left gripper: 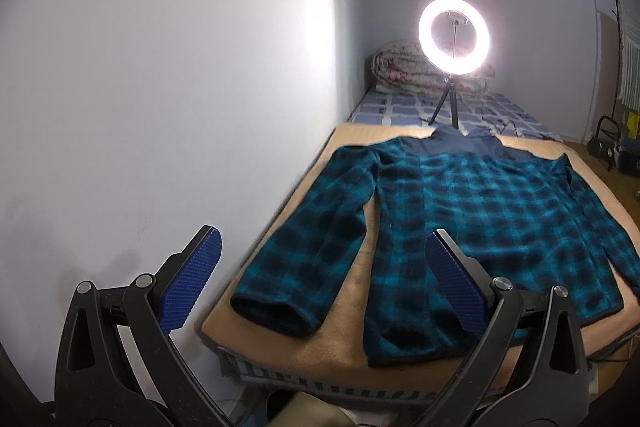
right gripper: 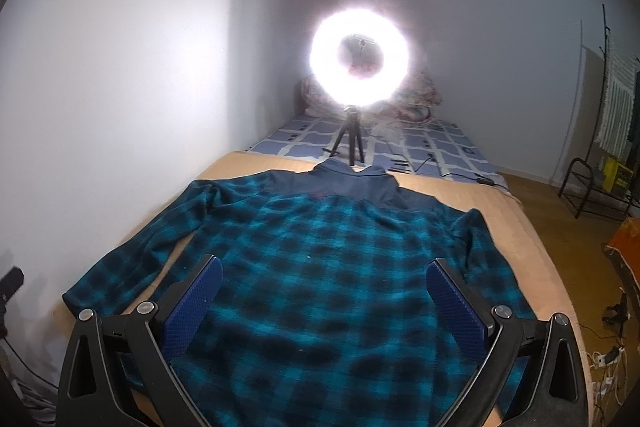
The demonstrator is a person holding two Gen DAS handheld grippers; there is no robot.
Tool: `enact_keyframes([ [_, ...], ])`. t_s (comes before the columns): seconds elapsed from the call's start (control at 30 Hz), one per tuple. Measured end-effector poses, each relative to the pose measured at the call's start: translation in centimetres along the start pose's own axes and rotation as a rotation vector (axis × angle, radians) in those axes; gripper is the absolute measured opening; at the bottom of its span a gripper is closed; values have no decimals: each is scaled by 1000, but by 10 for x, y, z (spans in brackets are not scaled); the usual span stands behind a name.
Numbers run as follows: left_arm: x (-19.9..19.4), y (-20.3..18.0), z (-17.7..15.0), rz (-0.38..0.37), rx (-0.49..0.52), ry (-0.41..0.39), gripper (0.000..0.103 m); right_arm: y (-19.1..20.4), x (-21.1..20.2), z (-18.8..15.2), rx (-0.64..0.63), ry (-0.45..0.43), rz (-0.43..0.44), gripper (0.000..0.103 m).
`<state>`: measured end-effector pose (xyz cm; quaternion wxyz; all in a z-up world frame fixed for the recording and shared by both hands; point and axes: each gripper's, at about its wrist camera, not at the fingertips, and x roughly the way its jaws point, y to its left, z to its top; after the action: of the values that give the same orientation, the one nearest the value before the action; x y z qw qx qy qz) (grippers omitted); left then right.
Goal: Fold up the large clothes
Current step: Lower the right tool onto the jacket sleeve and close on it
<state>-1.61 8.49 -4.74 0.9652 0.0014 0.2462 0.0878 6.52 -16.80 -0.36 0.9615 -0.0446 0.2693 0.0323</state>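
Teal plaid shirt lies flat, unfolded; left gripper and right gripper gape empty (first fold pending). I'd grab a sleeve.

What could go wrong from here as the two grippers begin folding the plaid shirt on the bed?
The left sleeve lies close to the bed edge by the wall, so a loose pinch by the left gripper might let it slip off. The ring light stands just behind the collar; dragging the shirt could snag its tripod. The right gripper hovers mid-body, not at an edge.
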Motion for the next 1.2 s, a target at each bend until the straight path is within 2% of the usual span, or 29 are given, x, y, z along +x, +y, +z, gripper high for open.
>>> enact_keyframes([
  [0.07,2,3,-7,-3,-8,9,103,6,6,2,-7,5,22,103],
  [0.27,10,10,-25,-46,-26,67,103,43,39,9,-90,65,204,103],
  [0.3,13,11,-28,-53,-32,81,102,50,46,9,-102,81,228,103],
  [0.37,18,12,-34,-68,-44,112,93,64,65,12,-115,131,308,102],
  [0.53,31,16,-46,-146,-106,208,72,101,134,14,-8,334,558,77],
  [0.63,36,20,-52,-164,-148,230,68,121,174,7,87,440,653,68],
  [0.7,40,21,-54,-169,-169,245,65,135,198,4,128,486,696,68],
  [0.77,46,25,-56,-173,-214,269,57,149,219,6,149,510,705,68],
  [0.83,52,29,-57,-161,-251,280,56,160,235,10,144,517,679,68],
  [1.0,72,47,-61,-77,-366,285,56,175,283,30,153,548,637,65],
  [1.2,115,55,-74,-33,-452,363,56,178,340,39,227,633,627,60],
])
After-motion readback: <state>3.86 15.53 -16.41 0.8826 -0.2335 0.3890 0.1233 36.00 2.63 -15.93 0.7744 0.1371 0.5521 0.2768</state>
